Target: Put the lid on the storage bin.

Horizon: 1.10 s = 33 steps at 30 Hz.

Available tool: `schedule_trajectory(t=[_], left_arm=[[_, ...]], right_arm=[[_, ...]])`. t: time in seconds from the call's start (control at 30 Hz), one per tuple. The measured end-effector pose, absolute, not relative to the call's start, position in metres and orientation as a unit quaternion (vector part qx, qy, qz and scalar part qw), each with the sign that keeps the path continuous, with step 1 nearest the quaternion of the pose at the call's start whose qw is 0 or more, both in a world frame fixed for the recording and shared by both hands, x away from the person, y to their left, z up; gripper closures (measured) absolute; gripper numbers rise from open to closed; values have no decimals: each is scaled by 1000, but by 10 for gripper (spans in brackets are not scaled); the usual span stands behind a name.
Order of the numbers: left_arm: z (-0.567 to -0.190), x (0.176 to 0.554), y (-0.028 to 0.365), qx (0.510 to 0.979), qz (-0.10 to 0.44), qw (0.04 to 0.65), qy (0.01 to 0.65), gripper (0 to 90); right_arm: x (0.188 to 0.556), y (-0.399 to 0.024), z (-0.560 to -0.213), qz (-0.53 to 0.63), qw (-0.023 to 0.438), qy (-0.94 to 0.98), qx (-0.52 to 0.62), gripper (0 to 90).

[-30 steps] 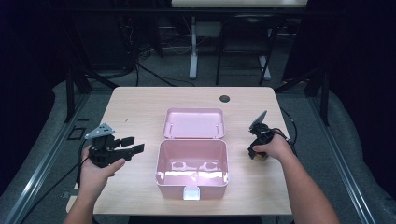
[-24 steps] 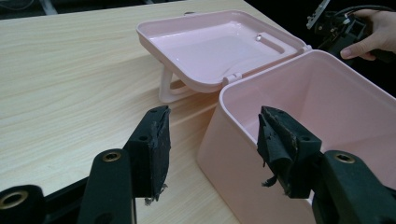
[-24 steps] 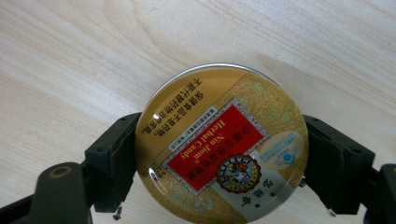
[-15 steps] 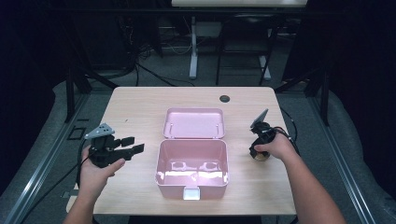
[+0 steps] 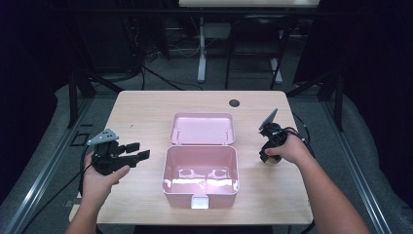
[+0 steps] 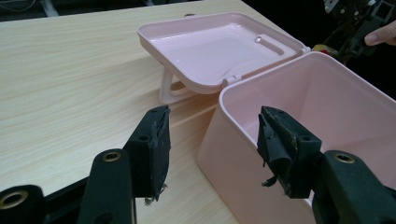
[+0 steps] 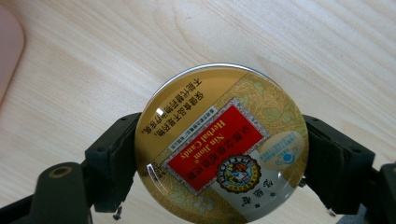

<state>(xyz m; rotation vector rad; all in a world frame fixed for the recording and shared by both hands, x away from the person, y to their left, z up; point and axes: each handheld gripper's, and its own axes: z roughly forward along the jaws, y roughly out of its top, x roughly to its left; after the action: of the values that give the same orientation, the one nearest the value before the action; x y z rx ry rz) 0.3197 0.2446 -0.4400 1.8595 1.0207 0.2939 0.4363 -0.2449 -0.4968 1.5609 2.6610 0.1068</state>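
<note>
Pinching a round candy tin point(image 7: 222, 147), the right tool point(image 5: 269, 151) sits right of the open pink box point(image 5: 200, 170); the left tool point(image 6: 212, 140) is spread.

Two forearms reach in from the near edge of the surface, each hand gripping a black claw. The left claw point(image 5: 135, 150) sits low in the left hand point(image 5: 100, 178), pointing across toward the right claw, its jaws spread wide with clear space between the worn black pads point(image 6: 156, 149); the grey three-cornered plate rides on top of it. The right hand point(image 5: 287, 150) is wrapped over the right claw point(image 5: 269, 158), which is tipped steeply downward, its plate angled up and away. Seen along that claw, both jaws press against opposite sides of a round object held between them. A cable trails from the right claw past the wrist.
</note>
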Motion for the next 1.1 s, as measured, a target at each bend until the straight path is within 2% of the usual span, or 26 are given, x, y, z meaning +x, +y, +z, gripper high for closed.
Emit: schedule_trajectory(t=[1.1], left_arm=[[-440, 320, 246, 763, 119, 478, 417, 440]], right_arm=[[420, -208, -440, 37, 34, 899, 435, 195]])
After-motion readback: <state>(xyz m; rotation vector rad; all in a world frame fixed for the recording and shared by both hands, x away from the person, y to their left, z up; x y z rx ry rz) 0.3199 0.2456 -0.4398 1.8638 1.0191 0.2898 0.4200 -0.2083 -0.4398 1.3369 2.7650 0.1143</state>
